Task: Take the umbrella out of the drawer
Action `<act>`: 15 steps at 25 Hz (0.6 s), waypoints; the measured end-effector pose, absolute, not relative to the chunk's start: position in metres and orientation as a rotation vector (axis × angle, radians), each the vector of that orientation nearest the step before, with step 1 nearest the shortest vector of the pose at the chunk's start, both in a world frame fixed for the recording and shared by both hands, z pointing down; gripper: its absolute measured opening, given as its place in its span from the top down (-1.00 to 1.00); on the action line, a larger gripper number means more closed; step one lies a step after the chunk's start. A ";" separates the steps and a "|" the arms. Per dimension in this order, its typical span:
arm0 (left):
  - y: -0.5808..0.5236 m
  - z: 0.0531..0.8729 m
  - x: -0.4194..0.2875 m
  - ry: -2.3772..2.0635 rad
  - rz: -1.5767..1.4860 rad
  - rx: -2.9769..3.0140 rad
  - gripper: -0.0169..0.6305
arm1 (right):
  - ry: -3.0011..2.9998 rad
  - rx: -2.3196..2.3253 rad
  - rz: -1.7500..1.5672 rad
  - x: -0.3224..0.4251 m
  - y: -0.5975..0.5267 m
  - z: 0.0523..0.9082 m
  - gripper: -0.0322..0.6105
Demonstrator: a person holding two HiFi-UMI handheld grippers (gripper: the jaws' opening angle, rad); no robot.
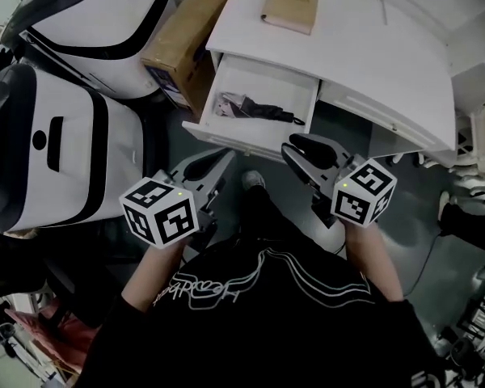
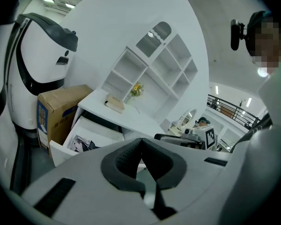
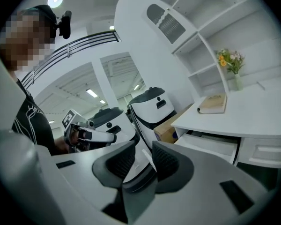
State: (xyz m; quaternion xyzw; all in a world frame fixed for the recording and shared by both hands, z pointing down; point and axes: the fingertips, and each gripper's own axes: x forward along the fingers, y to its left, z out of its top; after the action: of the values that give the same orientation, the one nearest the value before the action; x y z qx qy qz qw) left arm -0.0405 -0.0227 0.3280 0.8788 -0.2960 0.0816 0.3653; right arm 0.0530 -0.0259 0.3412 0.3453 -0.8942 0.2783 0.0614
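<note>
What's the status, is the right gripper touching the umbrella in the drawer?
Apart. Head view shows the drawer front lying between the right gripper and the umbrella inside.

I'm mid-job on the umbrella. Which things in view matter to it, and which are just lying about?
For the job:
- umbrella, lying in the open drawer
- left gripper, shut, empty
- right gripper, slightly open, empty

Lying about:
- book on the desk
- cardboard box
- white machines
- flowers

umbrella (image 1: 255, 108): details too small | cardboard box (image 1: 186, 39): cut by top edge
</note>
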 end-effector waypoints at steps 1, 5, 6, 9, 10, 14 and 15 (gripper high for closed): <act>-0.034 0.332 -0.041 -0.770 0.218 2.246 0.89 | -2.689 1.027 0.841 0.053 -0.040 0.347 0.51; -0.078 0.344 -0.041 -0.805 0.231 2.197 0.89 | -2.626 0.939 0.807 0.055 -0.089 0.372 0.34; -0.089 0.347 -0.042 -0.812 0.231 2.184 0.89 | -2.608 0.905 0.786 0.055 -0.100 0.380 0.30; -0.119 0.358 -0.046 -0.834 0.237 2.148 0.89 | -2.530 0.774 0.652 0.051 -0.130 0.405 0.19; -0.129 0.363 -0.048 -0.841 0.239 2.139 0.89 | -2.500 0.728 0.598 0.050 -0.139 0.414 0.18; -0.162 0.381 -0.059 -0.888 0.236 2.095 0.89 | -2.399 0.555 0.467 0.042 -0.165 0.455 0.16; -0.167 0.386 -0.062 -0.899 0.233 2.081 0.89 | -2.370 0.512 0.444 0.040 -0.168 0.467 0.16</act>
State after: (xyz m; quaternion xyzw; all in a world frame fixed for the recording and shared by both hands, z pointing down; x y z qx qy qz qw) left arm -0.0619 -0.1670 0.3856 0.8295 -0.3583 0.0931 0.4181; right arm 0.0401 -0.1680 0.4670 0.1960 -0.9070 0.1698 0.3318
